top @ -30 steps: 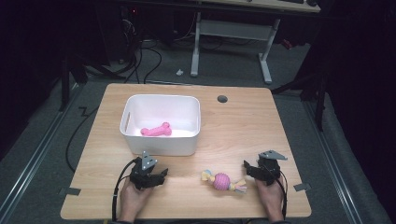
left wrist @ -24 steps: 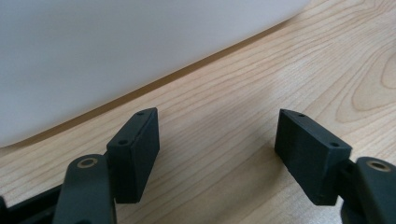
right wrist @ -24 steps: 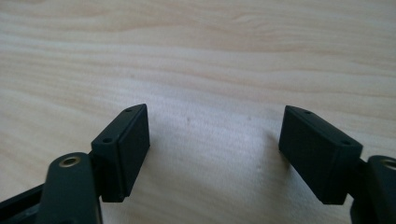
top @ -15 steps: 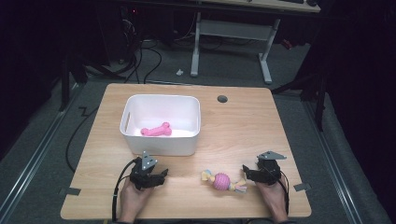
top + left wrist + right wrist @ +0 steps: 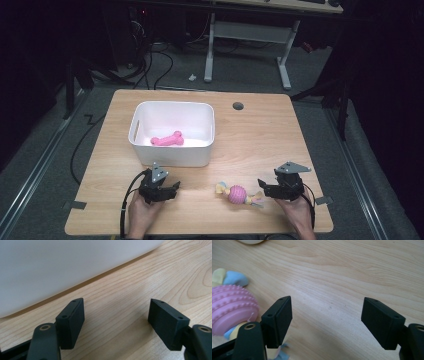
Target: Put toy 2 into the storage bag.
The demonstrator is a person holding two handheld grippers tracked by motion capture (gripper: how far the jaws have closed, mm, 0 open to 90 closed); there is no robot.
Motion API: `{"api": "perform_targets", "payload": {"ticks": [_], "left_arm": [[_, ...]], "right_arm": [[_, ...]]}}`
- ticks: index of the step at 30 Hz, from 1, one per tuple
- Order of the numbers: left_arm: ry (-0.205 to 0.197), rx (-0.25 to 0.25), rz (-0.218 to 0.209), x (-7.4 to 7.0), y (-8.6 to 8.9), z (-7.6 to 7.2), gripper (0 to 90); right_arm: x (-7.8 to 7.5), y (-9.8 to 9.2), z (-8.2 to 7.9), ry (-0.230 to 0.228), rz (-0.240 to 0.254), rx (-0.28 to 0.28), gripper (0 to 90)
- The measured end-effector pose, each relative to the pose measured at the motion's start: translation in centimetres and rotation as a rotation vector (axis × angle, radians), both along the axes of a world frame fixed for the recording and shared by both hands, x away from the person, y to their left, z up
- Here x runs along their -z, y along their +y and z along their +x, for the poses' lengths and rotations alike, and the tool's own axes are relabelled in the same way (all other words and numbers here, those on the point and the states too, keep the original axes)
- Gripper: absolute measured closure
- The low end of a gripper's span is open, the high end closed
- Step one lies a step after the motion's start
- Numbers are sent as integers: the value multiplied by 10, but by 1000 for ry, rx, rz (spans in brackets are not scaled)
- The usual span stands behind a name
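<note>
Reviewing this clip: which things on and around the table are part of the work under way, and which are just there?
In the job:
- rope toy with pink ball, beside the open right tongs
- white bin
- pink bone, lying inside the bin
- left tongs, open, in front of the bin

Just there:
- grommet hole in the table
- white desk frame on the floor behind

bin (image 5: pixel 172 131): white, set on the wooden surface (image 5: pixel 260 135)
bone (image 5: pixel 167 139): pink, laid inside the bin

Table (image 5: pixel 250 145) brightly lit, surroundings dark (close views sharp, soft shadows).
</note>
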State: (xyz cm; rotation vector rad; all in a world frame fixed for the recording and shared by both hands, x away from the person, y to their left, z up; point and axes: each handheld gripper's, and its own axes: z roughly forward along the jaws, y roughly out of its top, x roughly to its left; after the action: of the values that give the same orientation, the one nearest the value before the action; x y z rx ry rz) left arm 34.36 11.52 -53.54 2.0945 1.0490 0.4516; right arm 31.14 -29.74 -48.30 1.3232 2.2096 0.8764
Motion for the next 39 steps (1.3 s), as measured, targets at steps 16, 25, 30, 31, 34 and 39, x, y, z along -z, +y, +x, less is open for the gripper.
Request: {"api": "perform_targets", "payload": {"ticks": [16, 25, 30, 31, 34, 39], "left_arm": [[0, 0, 0, 0, 0, 0, 297], [0, 0, 0, 0, 0, 0, 297], [0, 0, 0, 0, 0, 0, 297], [0, 0, 0, 0, 0, 0, 297], [0, 0, 0, 0, 0, 0, 296], [0, 0, 1, 0, 0, 0, 295]], "right_arm": [[-19, 28, -20, 13, -18, -181, 308], [-25, 52, -25, 1, -106, -258, 302], [-29, 58, -24, 3, -107, -282, 300], [-30, 60, -24, 6, -117, -288, 298], [-31, 66, -24, -4, -152, -298, 298], [-32, 74, -23, 15, -157, -333, 295]]}}
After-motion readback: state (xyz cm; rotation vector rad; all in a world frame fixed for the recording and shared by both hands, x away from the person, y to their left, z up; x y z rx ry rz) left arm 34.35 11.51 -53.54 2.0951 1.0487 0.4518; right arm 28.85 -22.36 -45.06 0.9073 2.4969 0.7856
